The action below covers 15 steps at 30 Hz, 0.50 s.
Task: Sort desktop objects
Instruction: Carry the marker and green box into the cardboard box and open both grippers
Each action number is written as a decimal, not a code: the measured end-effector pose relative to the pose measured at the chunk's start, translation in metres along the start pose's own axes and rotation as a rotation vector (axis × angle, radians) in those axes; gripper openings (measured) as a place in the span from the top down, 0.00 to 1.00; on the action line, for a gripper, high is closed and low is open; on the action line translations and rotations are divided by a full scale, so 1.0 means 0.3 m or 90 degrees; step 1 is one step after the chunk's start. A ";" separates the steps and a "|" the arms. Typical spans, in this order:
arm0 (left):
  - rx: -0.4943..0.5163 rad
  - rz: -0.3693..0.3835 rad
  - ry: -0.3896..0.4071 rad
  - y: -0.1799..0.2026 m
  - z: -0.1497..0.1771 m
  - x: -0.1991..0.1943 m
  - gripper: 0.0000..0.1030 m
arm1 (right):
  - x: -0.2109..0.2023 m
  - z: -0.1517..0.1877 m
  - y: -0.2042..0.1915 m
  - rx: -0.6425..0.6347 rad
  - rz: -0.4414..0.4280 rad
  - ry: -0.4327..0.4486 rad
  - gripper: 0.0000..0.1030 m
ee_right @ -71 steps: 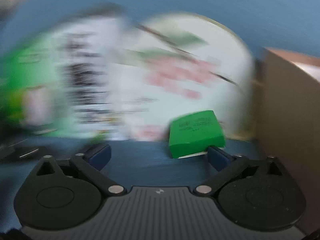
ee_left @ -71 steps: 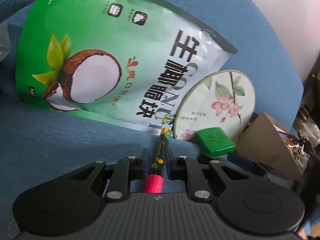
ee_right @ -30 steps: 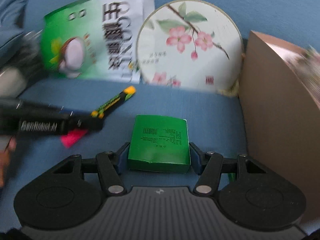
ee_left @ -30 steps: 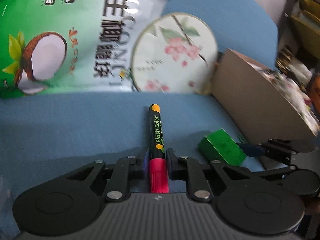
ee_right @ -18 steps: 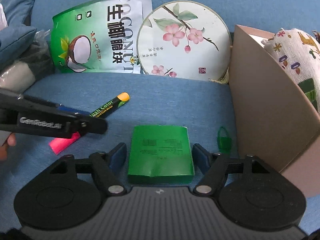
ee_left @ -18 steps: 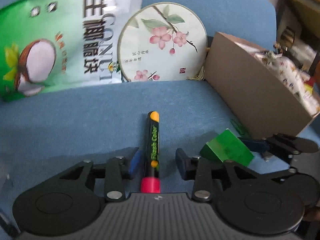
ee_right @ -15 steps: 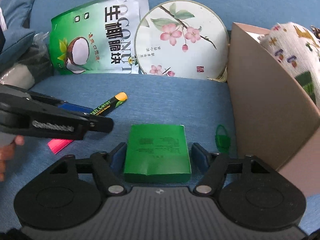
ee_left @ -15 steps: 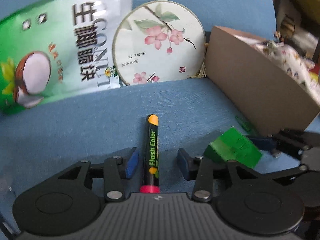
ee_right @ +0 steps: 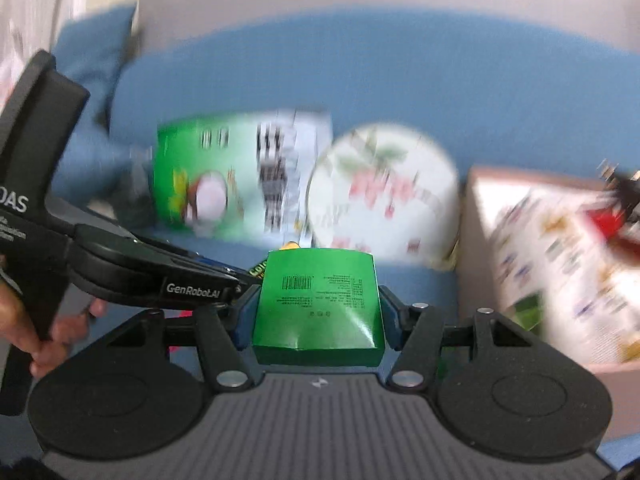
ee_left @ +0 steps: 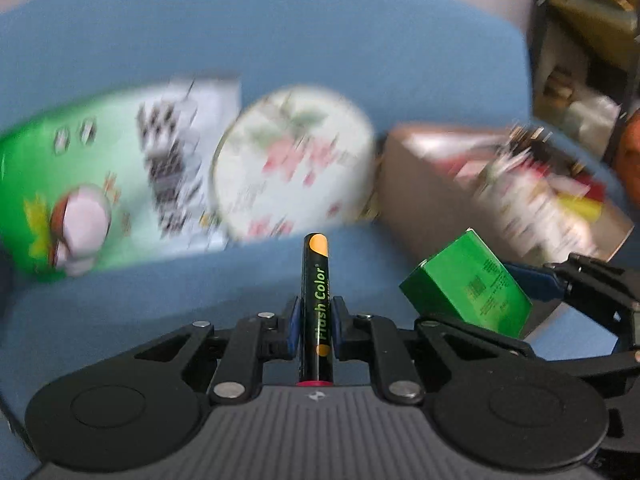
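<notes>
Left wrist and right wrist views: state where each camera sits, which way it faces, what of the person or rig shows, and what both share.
Left wrist: sits on the left gripper, looking along its jaws, shut on the marker, toward the blue sofa; the right gripper shows at right.
Right wrist: sits on the right gripper, jaws clamping the green box, facing the same sofa back; the left gripper and a hand show at left.
Shared: green box, coconut bag, floral round fan, cardboard box.
</notes>
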<state>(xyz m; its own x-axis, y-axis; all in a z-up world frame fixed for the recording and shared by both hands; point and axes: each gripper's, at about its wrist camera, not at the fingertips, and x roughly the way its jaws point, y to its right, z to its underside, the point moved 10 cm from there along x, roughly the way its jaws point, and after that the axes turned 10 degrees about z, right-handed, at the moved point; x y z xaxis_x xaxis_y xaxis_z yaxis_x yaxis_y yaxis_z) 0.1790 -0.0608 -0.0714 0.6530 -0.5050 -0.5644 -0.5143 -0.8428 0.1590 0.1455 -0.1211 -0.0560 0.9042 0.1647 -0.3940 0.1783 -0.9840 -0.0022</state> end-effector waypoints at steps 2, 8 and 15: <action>0.015 0.017 0.028 0.069 -0.091 -0.017 0.85 | -0.057 -0.068 0.059 0.016 0.026 0.053 0.43; 0.040 0.072 0.084 0.292 -0.343 0.068 0.85 | -0.179 -0.180 0.413 0.114 0.220 0.168 0.43; 0.040 0.085 0.095 0.438 -0.480 0.305 0.85 | -0.193 -0.073 0.778 0.171 0.434 0.087 0.43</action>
<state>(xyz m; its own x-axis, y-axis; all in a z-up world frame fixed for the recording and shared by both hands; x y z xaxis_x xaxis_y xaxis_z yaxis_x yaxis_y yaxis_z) 0.2511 -0.2446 0.0145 0.6490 -0.6375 -0.4151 -0.6327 -0.7553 0.1707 0.1432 -0.3586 -0.0135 0.8235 -0.4983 -0.2711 -0.5245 -0.8509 -0.0293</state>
